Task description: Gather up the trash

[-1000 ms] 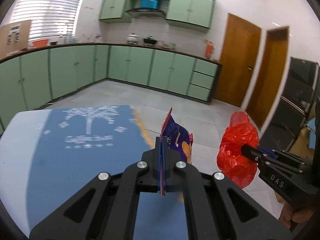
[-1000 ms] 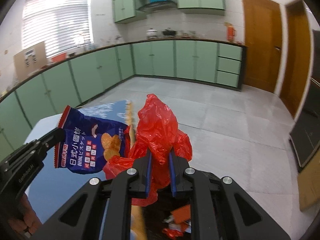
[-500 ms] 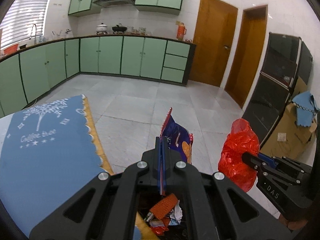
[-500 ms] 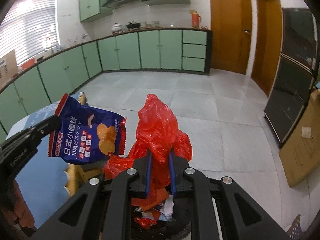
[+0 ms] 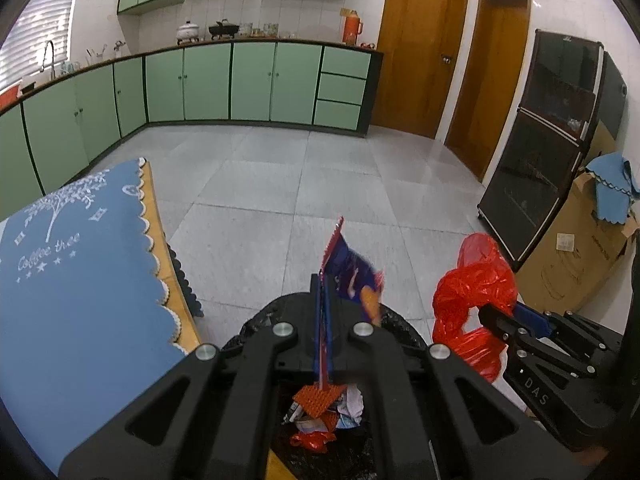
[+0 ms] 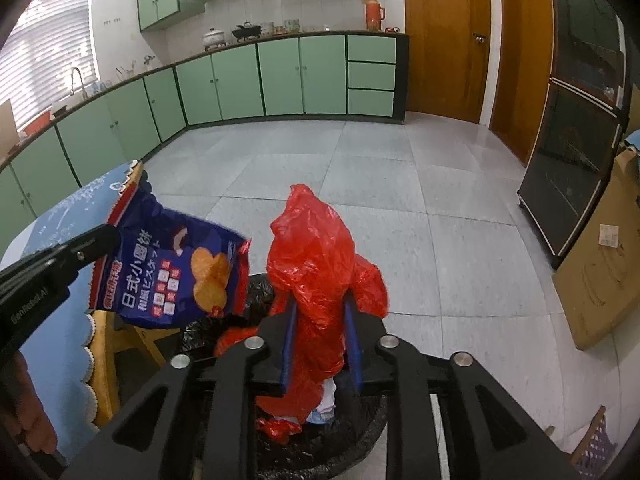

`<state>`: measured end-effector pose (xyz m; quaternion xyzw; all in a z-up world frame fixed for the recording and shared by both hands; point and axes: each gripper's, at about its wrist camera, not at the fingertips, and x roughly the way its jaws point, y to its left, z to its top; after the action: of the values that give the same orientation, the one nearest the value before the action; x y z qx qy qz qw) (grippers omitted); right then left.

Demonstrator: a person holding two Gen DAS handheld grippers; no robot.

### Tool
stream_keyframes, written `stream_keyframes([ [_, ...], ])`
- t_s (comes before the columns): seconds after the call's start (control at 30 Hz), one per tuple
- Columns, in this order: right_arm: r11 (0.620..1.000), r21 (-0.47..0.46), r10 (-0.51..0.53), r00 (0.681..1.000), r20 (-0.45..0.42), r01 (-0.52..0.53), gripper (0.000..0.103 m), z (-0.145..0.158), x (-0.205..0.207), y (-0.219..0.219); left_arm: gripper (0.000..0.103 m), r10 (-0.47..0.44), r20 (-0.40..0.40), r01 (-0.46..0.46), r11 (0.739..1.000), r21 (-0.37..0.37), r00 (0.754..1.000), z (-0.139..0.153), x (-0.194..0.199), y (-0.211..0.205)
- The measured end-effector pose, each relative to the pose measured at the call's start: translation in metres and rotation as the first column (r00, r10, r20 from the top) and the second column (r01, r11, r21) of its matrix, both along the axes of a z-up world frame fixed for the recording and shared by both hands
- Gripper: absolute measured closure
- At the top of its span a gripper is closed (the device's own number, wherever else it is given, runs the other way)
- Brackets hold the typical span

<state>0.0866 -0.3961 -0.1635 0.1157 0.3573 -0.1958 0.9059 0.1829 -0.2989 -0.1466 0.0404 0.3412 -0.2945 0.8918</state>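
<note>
My left gripper (image 5: 325, 312) is shut on a blue snack bag (image 5: 352, 276), seen edge-on; the bag also shows in the right wrist view (image 6: 172, 276). My right gripper (image 6: 320, 312) is shut on a crumpled red plastic bag (image 6: 316, 256), which also shows in the left wrist view (image 5: 472, 292). Both hang above a black-lined trash bin (image 5: 400, 324) that holds red, orange and white scraps (image 5: 320, 412). The bin also shows in the right wrist view (image 6: 352, 440), below the fingers.
A table with a blue cloth (image 5: 80, 280) stands left of the bin, its scalloped edge close by. A black cabinet (image 5: 552, 152) and a cardboard box (image 5: 588, 248) stand at the right. Green kitchen cabinets (image 5: 248, 80) line the far wall across a grey tiled floor.
Both grippers have swung right, off the blue table and over the bin, still holding the snack bag and the red bag. The bin's contents have come into view.
</note>
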Motion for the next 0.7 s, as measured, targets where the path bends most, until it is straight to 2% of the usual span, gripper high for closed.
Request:
stream_keyframes([
  [0.07,1.000,0.005,-0.002,1.000,-0.005,0.002,0.069,-0.002,0.001,-0.001,0.101,0.003,-0.009,-0.003,1.000,0.002,1.000,-0.001,0.001,0.000],
  [0.13,1.000,0.009,-0.005,1.000,-0.008,0.005,0.066,-0.003,0.001,0.000,0.100,0.003,-0.014,-0.003,1.000,0.003,1.000,-0.002,0.002,0.001],
  [0.2,1.000,0.009,-0.006,1.000,-0.010,0.007,0.064,-0.004,0.000,0.000,0.096,0.003,-0.014,-0.003,1.000,0.002,1.000,0.000,0.002,0.003],
  [0.27,1.000,0.005,-0.008,1.000,-0.007,0.008,0.056,-0.004,0.000,0.001,0.084,0.007,-0.010,-0.007,1.000,-0.001,1.000,0.002,0.001,0.004],
  [0.6,1.000,-0.015,-0.011,1.000,0.016,0.011,0.039,0.008,-0.001,0.005,0.069,0.028,0.023,-0.028,0.999,-0.028,0.999,0.022,-0.003,0.016],
  [0.7,1.000,-0.021,-0.011,1.000,0.025,0.011,0.032,0.014,-0.002,0.008,0.061,0.038,0.042,-0.036,0.999,-0.032,0.998,0.031,-0.005,0.023],
])
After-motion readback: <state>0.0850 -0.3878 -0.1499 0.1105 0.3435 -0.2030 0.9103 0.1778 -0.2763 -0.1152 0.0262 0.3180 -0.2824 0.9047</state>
